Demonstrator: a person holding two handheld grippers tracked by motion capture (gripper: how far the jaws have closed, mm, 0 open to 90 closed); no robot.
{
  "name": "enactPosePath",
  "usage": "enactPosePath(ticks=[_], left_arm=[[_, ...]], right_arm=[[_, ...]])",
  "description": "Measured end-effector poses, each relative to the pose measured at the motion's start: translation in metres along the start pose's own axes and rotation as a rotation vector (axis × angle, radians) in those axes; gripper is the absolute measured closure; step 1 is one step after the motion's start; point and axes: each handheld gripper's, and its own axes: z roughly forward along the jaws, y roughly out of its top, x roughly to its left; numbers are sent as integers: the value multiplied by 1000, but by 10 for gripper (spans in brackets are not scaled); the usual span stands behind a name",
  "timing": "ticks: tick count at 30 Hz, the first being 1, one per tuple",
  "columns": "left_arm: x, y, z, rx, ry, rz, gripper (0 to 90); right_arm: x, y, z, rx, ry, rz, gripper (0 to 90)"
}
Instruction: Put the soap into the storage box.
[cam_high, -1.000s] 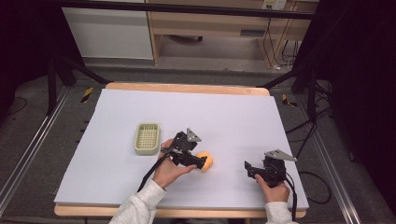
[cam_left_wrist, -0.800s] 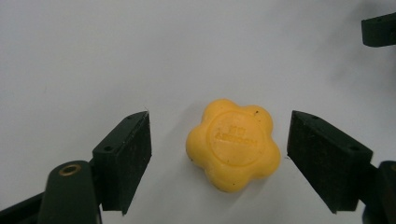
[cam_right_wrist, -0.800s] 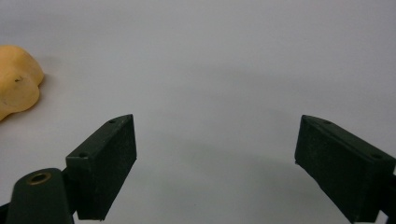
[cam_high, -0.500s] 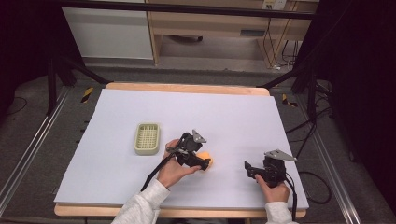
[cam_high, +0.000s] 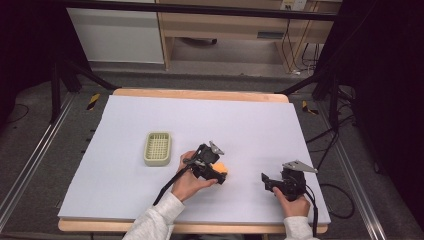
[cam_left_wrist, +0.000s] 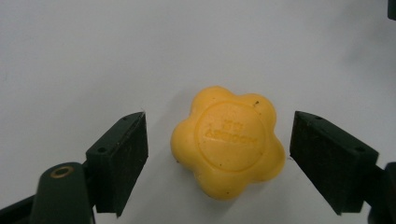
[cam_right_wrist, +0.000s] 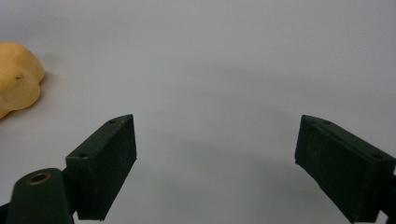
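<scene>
A yellow flower-shaped soap (cam_left_wrist: 229, 149) lies flat on the white table (cam_high: 250, 130), its stamped face up. My left gripper (cam_left_wrist: 219, 135) straddles it. The jaws have just been opening and now stand apart from the soap, with a gap on each side. In the high view the left gripper (cam_high: 216, 172) sits over the soap (cam_high: 220, 168) near the table's front middle. My right gripper (cam_high: 266, 180) rests farther right with its jaws pointing left. In its own view the right gripper (cam_right_wrist: 215, 140) is open with nothing between its jaws, and the soap (cam_right_wrist: 16, 79) shows at the left edge.
A pale green slotted soap dish (cam_high: 157, 148) stands just left of the left hand. A wooden border (cam_high: 200, 94) runs along the table's far edge, and metal rails flank both sides. Cables trail from both grippers toward the front edge.
The left hand has shifted slightly over the soap, which stays on the table. The right hand has not moved.
</scene>
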Motion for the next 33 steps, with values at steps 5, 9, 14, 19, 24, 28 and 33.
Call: enactPosePath(ticks=[5,9,14,19,24,28,33], left_arm=[[-3,-1,5,11,-6,2,187],[-3,-1,8,21,-7,0,188],[-3,-1,13,38,-12,-8,193],[-4,-1,17,64,-13,-3,195],[-3,-2,20,80,-13,-5,208],[-2,-2,24,85,-13,-10,218],[-2,-2,27,90,-20,-18,228]], right_arm=[[0,0,0,0,-1,0,131],[0,0,0,1,0,1,131],[0,0,1,4,1,-1,131],[0,0,0,1,1,-1,131],[0,0,1,3,2,-1,131],[0,0,1,3,2,-2,131],[0,0,1,4,3,-3,131]])
